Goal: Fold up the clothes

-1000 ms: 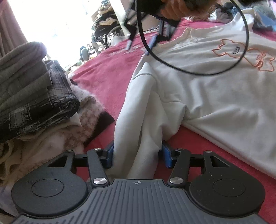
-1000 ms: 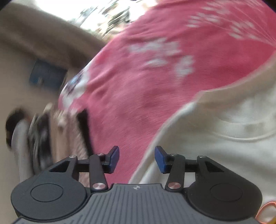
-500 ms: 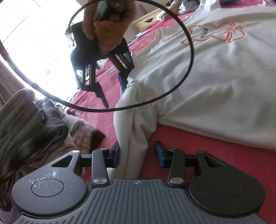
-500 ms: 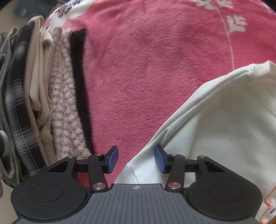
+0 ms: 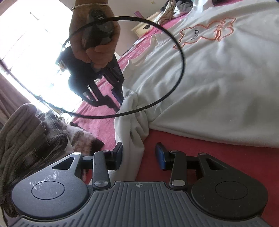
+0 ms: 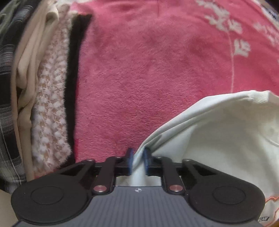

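A white T-shirt (image 5: 218, 83) with an orange outline print lies spread on the pink blanket (image 5: 218, 157). Its bunched sleeve (image 5: 132, 139) runs between the fingers of my left gripper (image 5: 138, 155), which is open; the cloth rests against the left pad only. In the left wrist view a hand (image 5: 94, 40) holds my right gripper (image 5: 117, 103) down at the sleeve's upper end. In the right wrist view my right gripper (image 6: 137, 160) is shut on a fold of the white T-shirt (image 6: 218, 139).
A stack of folded clothes (image 5: 26, 139) stands to the left, shown edge-on in the right wrist view as plaid, cream, fuzzy and black layers (image 6: 34, 87). A black cable (image 5: 181, 57) loops over the shirt. Loose clothes (image 5: 170, 8) and a cream cabinet (image 5: 144, 28) lie beyond.
My right gripper came down to the shirt's sleeve edge and shut on it. The left gripper's view tilted and moved closer, and its fingers narrowed slightly around the sleeve.
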Demonstrator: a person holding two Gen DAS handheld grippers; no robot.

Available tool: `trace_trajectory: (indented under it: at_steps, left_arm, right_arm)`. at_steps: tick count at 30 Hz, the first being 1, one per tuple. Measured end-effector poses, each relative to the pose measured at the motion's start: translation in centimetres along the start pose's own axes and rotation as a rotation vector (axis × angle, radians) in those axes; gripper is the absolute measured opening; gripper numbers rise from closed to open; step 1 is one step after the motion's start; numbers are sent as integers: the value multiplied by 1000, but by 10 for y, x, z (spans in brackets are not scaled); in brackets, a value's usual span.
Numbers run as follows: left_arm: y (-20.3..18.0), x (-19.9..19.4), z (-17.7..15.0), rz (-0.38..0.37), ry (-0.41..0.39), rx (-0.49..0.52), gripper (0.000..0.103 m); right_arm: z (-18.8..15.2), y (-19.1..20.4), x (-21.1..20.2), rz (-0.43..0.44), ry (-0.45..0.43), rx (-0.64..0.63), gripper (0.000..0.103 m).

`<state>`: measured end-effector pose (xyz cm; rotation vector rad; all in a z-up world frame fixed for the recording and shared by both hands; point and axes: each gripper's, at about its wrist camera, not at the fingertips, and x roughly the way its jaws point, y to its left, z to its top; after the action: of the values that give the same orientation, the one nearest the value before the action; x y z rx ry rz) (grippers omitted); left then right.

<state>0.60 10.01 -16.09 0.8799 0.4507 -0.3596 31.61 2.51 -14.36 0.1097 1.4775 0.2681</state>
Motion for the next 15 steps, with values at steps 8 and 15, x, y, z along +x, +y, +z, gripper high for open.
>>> trace_trajectory:
  at_steps: [8,15]
  left_arm:
    - [1,-5,-6,60,14,53,46]
    - [33,6,-19,39,83,-13,47]
  right_arm:
    - [-14,-5,-43,192,-289,-22,5]
    - [4,-8,17,216,-317,33,6]
